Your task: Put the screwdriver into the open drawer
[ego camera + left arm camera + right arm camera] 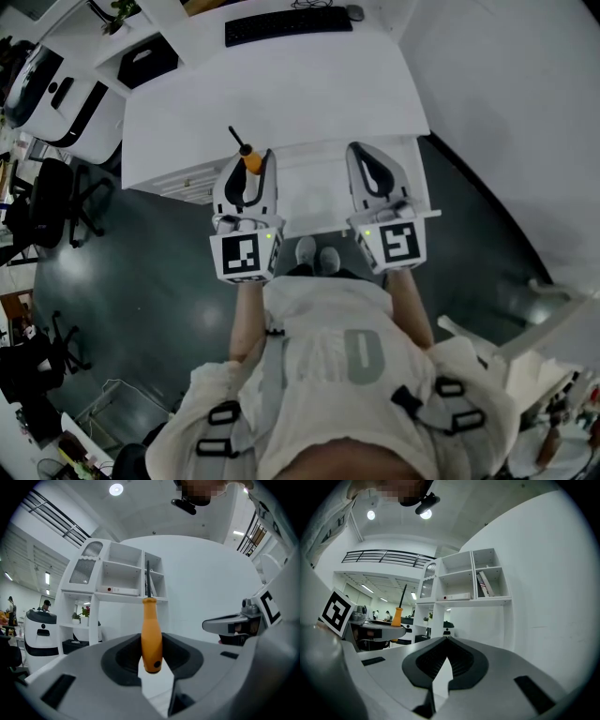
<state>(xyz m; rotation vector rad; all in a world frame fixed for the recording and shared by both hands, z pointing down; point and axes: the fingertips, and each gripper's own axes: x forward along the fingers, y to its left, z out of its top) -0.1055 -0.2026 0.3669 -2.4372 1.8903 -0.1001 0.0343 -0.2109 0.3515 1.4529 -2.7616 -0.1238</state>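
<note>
Left gripper [246, 167] and right gripper [373, 161] were held level before the white desk [281, 94], at its open drawer [317, 192]. Our right gripper's jaws were together and empty. Our left gripper clamped the upright screwdriver [151, 634] by its orange handle. We judged it best laid flat and low inside the drawer before letting go.

A white desk [281, 98] bears a black keyboard [289, 25] and a mouse [353, 12].
</note>
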